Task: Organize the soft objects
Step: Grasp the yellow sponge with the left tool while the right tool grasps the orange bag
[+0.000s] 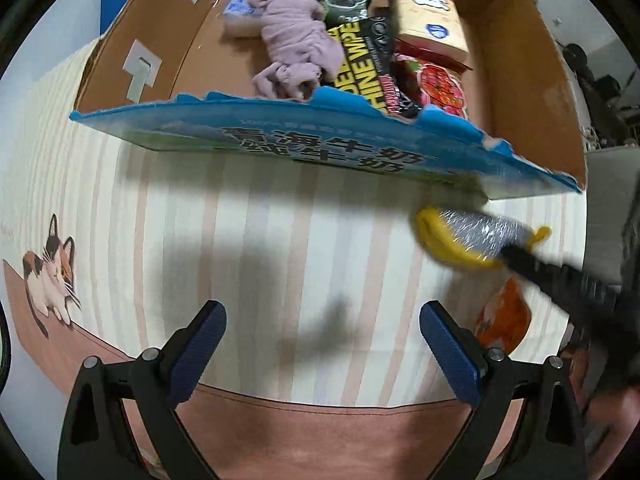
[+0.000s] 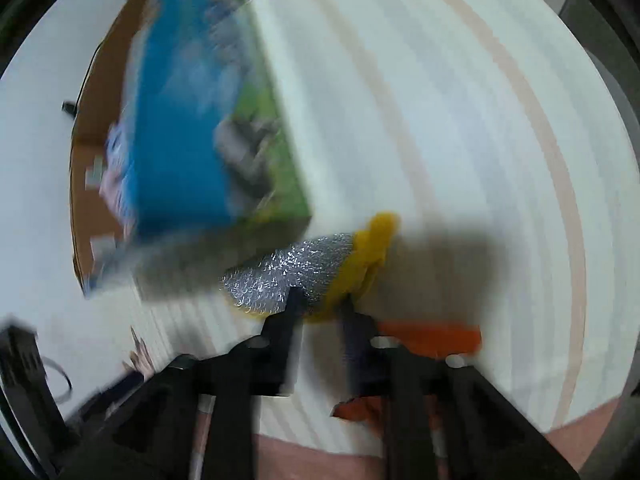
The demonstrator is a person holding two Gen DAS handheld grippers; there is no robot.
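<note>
A yellow and silver scrub sponge (image 2: pixel 312 268) is pinched in my right gripper (image 2: pixel 320 300) and held just above the striped cloth, near the blue front wall of the cardboard box (image 1: pixel 320 148). It also shows in the left wrist view (image 1: pixel 472 236), with the right gripper's black fingers (image 1: pixel 532 268) on it. My left gripper (image 1: pixel 320 332) is open and empty over the cloth, in front of the box. Inside the box lie a pink cloth (image 1: pixel 296 44), a wipes pack (image 1: pixel 368 64) and other soft packs. The right wrist view is motion-blurred.
An orange packet (image 1: pixel 504 316) lies on the cloth right of my left gripper, and shows behind the right fingers (image 2: pixel 432 334). The cloth has a cat picture (image 1: pixel 52 272) at the left. Dark furniture stands past the table's right edge.
</note>
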